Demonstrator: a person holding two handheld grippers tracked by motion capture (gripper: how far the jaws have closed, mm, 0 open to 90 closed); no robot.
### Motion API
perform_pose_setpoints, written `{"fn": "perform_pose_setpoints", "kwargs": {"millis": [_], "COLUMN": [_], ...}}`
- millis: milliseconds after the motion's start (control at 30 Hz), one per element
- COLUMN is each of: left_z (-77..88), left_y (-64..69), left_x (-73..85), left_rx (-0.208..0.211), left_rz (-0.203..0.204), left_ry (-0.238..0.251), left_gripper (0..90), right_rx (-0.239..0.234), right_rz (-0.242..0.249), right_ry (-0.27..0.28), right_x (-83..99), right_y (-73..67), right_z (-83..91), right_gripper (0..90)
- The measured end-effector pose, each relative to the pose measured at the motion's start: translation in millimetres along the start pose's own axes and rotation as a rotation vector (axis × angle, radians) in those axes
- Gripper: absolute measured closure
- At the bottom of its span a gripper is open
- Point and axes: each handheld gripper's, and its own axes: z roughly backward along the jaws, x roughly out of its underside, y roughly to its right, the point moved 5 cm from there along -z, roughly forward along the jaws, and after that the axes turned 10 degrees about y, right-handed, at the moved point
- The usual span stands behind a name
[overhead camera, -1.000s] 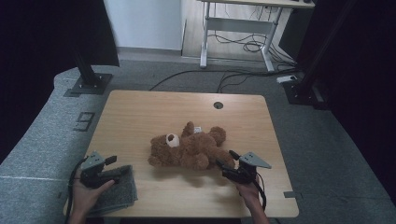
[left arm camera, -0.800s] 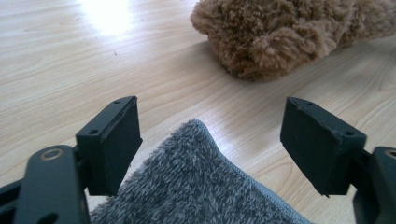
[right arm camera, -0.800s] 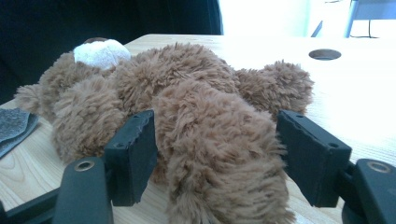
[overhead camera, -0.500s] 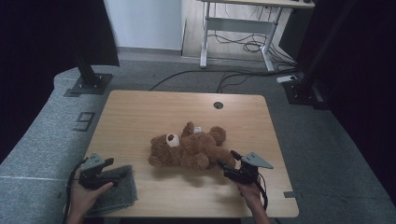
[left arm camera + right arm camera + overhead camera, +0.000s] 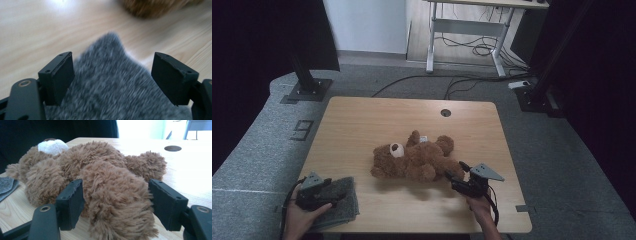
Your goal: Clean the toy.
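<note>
Two grippers, left gripper [image 5: 112, 82] spread over grey cloth [image 5: 112, 95], right gripper [image 5: 115, 202] clamping teddy bear's [image 5: 417, 157] leg

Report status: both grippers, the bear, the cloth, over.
Left gripper open over grey cloth, jaws just widened, pads clear. Right gripper shut on teddy bear leg. Nothing in the way.

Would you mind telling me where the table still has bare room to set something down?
The far half of the table is bare, from the far edge and its round hole down to the teddy bear. The left strip between bear and grey cloth is free too. It is crowded at the near right, where the right gripper straddles the bear's leg.
</note>
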Motion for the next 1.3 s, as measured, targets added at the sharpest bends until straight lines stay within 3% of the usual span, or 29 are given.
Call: {"fn": "perform_pose_setpoints", "kwargs": {"millis": [167, 633, 800, 867, 900, 967, 1033, 1100, 1300], "left_z": [-11.7, -15.0, -19.0, -17.7, -16.7, -14.5, -12.1, -11.7, -11.6], "left_y": [3.6, 2.8, 4.3, 2.1, 0.4, -3.6, -9.6, -11.6, -11.1], "left_x": [9.3, 13.8, 15.8, 15.9, 15.8, 16.1, 16.2, 15.7, 11.7], "left_rx": [-0.012, -0.009, -0.040, -0.060, -0.069, -0.083, -0.097, -0.107, -0.105], "left_rz": [-0.042, -0.050, -0.071, -0.069, -0.065, -0.057, -0.052, -0.048, -0.029], "left_ry": [-0.062, -0.083, -0.113, -0.098, -0.090, -0.072, -0.058, -0.056, -0.055], "left_gripper": [14.8, 14.9, 16.2, 22.1, 34.8, 39.6, 57.2, 65.8, 74.9], "right_rx": [0.000, 0.008, 0.007, 0.005, 0.007, 0.006, 0.007, 0.007, 0.007], "right_rz": [0.004, 0.000, 0.007, 0.008, 0.007, 0.008, 0.011, 0.009, 0.008], "right_ry": [-0.003, 0.001, 0.000, -0.002, -0.002, -0.003, -0.003, -0.001, -0.007], "right_x": [0.7, -0.3, 0.2, 0.3, 0.2, 0.2, 0.0, -0.2, -0.2], "right_y": [-1.0, 1.3, 0.8, -0.1, -0.5, -0.7, -0.7, -0.1, 1.9], "right_z": [-0.4, 1.0, 0.2, 0.1, 0.0, 0.0, 0.0, 0.2, 0.3], "right_gripper": [29.5, 29.6, 29.6, 29.6, 29.6, 29.6, 29.6, 29.6, 29.5]}}
